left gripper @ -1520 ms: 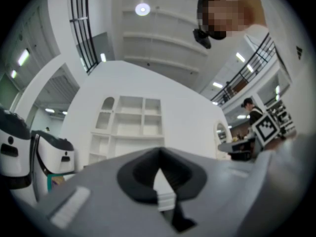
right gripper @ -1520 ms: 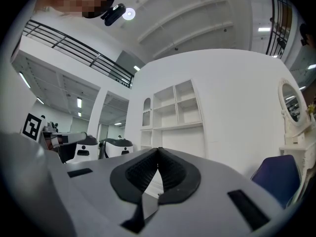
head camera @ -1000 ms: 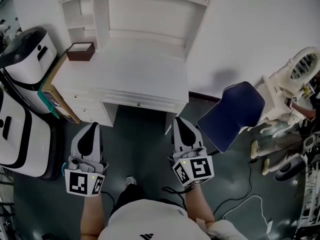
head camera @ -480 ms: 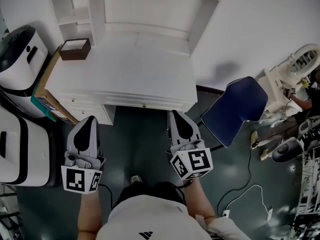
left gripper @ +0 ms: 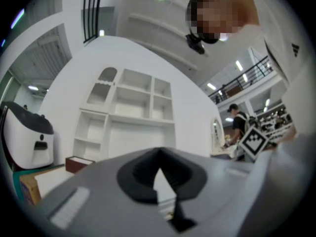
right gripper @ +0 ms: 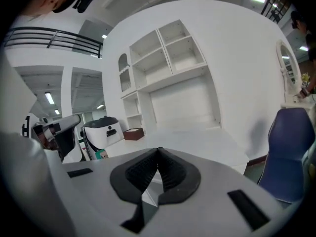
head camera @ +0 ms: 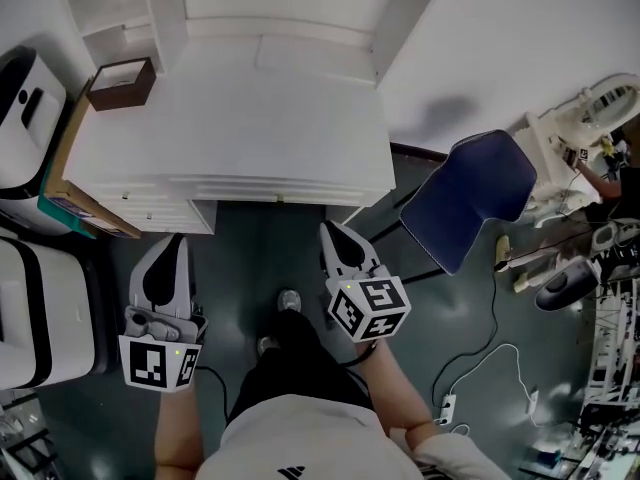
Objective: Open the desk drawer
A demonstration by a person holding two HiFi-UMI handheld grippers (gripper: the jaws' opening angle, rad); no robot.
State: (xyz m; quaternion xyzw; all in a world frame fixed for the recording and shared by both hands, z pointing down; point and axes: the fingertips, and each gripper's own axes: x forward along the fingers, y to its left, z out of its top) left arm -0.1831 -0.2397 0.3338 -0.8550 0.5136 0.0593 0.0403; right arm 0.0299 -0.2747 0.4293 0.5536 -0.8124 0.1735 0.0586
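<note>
The white desk [head camera: 230,128] with a hutch fills the top of the head view. Its middle drawer [head camera: 300,192] is closed under the desktop edge, with a small knob [head camera: 279,199]. My right gripper [head camera: 331,231] is shut and empty, its tips just below and right of the knob, apart from the drawer front. My left gripper [head camera: 171,241] is also shut and empty, below the side drawer stack [head camera: 150,213]. In the right gripper view the right gripper [right gripper: 159,151] points at the desktop [right gripper: 197,137]. In the left gripper view the left gripper [left gripper: 159,152] faces the hutch [left gripper: 131,117].
A brown box [head camera: 120,83] sits on the desk's left end. White machines [head camera: 25,98] and a cardboard slab [head camera: 75,183] stand left of the desk. A blue chair [head camera: 465,198] is at the right, with cables and a power strip [head camera: 447,405] on the floor.
Both grippers have come forward and lower towards the desk front. The right gripper has swung left and rolled a little; the desk now looms closer in the head view.
</note>
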